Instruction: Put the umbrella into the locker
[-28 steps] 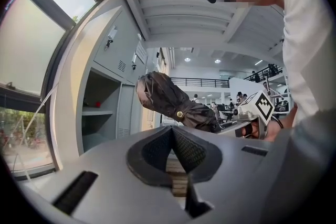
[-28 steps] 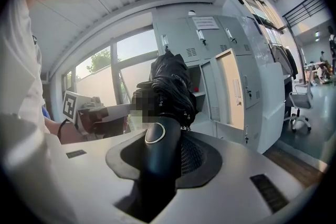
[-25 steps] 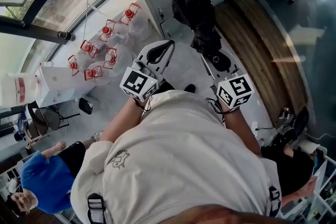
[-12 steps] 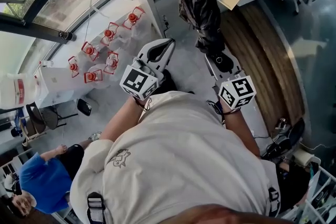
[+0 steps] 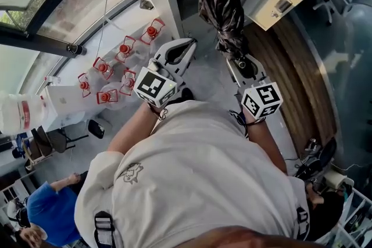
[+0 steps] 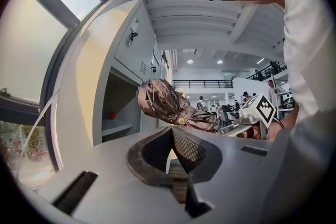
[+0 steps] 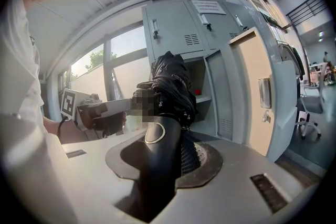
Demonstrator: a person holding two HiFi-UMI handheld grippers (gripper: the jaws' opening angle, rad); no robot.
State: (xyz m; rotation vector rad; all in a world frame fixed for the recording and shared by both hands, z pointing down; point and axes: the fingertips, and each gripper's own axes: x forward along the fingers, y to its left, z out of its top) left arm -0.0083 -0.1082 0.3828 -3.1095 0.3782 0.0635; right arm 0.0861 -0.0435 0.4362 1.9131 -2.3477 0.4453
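the folded umbrella (image 5: pixel 224 9), dark crinkled shiny cloth, juts from the right gripper (image 5: pixel 241 64), whose jaws clamp its smooth rounded black handle (image 7: pixel 157 149), just before the grey metal locker (image 7: pixel 178 23). its beige door (image 7: pixel 257 92) hangs open at the right; a small red thing (image 7: pixel 197 92) sits on the shelf (image 7: pixel 203 98) inside. the left gripper (image 6: pixel 172 131) has its jaws together, empty. clear jugs (image 5: pixel 116 67) with red caps stand nearby.

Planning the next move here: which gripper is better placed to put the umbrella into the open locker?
Right, most likely. The right gripper holds the umbrella by its handle, canopy toward the locker standing open ahead. The left gripper is empty, jaws together.
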